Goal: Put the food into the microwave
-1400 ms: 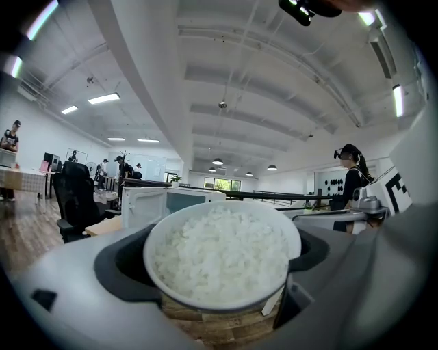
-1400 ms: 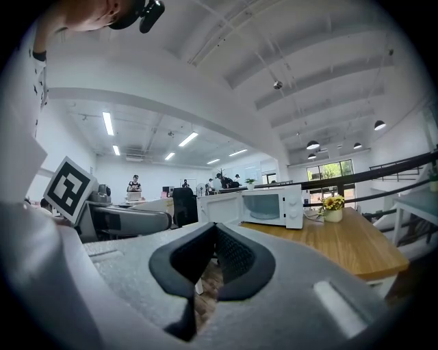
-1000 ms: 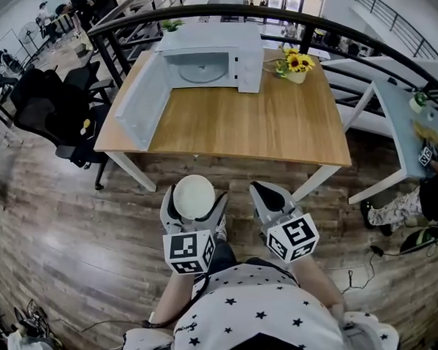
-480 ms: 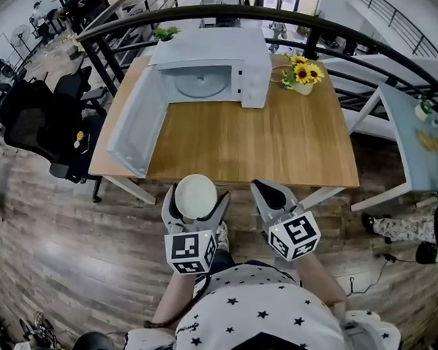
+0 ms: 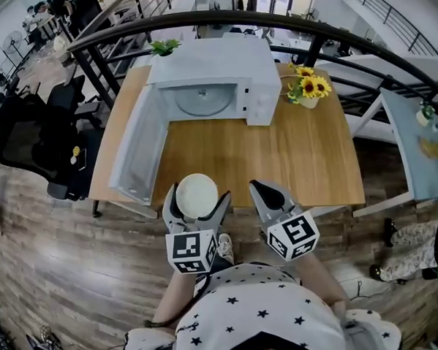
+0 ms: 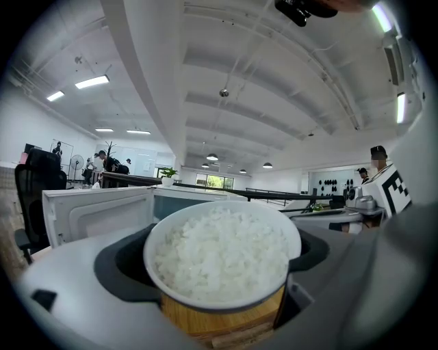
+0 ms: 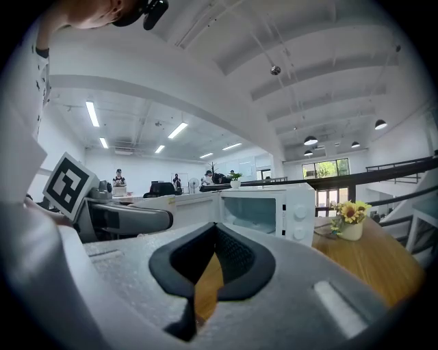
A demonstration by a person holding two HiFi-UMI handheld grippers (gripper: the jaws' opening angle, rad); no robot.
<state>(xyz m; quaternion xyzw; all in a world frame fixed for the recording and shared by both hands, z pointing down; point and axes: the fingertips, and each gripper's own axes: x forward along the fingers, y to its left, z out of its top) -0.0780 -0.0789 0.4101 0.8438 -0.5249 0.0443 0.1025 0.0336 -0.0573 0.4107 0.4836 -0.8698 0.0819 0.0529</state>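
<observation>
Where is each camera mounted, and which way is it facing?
Head view: on the person's head, looking steeply down at the wooden table, open microwave, left gripper and right gripper; star-print shirt shows.
Left gripper view: rides the left gripper, looking along its fingers, shut on a bowl of rice, toward the microwave door.
Right gripper view: rides the right gripper, fingers shut and empty, facing the microwave and sunflowers.
Shared: all three show the microwave.

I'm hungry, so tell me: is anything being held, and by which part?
The left gripper clamps the rice bowl around its sides; the right gripper holds nothing.
</observation>
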